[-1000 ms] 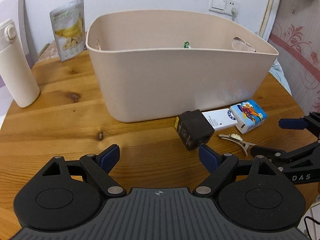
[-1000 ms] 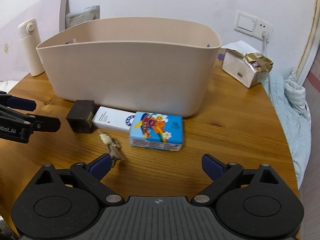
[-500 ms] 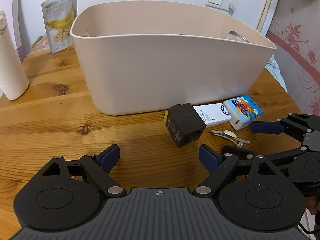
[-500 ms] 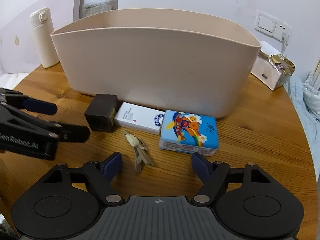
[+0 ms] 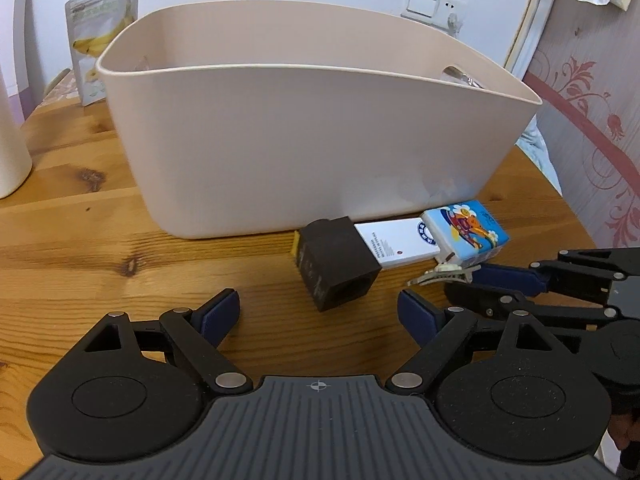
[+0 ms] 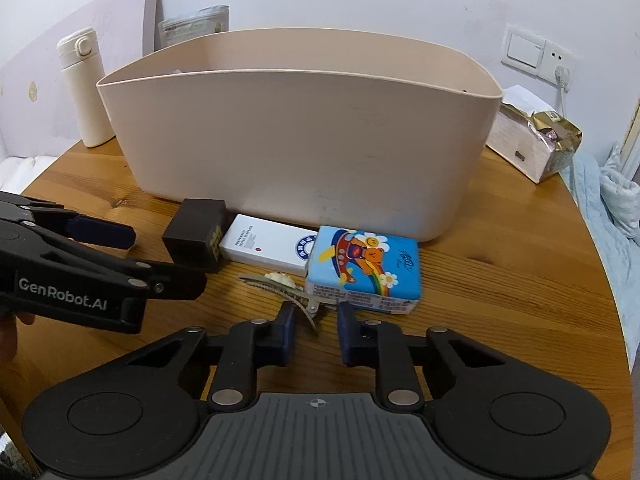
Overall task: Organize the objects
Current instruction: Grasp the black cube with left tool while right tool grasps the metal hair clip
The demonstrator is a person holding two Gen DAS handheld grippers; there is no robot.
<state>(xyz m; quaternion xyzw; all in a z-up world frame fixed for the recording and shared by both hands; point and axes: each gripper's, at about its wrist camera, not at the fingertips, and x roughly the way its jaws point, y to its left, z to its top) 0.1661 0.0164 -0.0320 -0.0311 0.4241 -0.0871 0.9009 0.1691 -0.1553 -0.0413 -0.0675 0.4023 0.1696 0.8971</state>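
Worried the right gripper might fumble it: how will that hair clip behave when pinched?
The hair clip looks thin and metallic, so probably light and slippery. It lies flat on the table, leaving little to pinch. The right gripper straddles its tail; it may pivot.

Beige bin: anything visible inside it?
Little shows. In the left wrist view the bin shows bare inner walls and a handle cutout in its far end. Its front wall hides the floor and any contents in both views.
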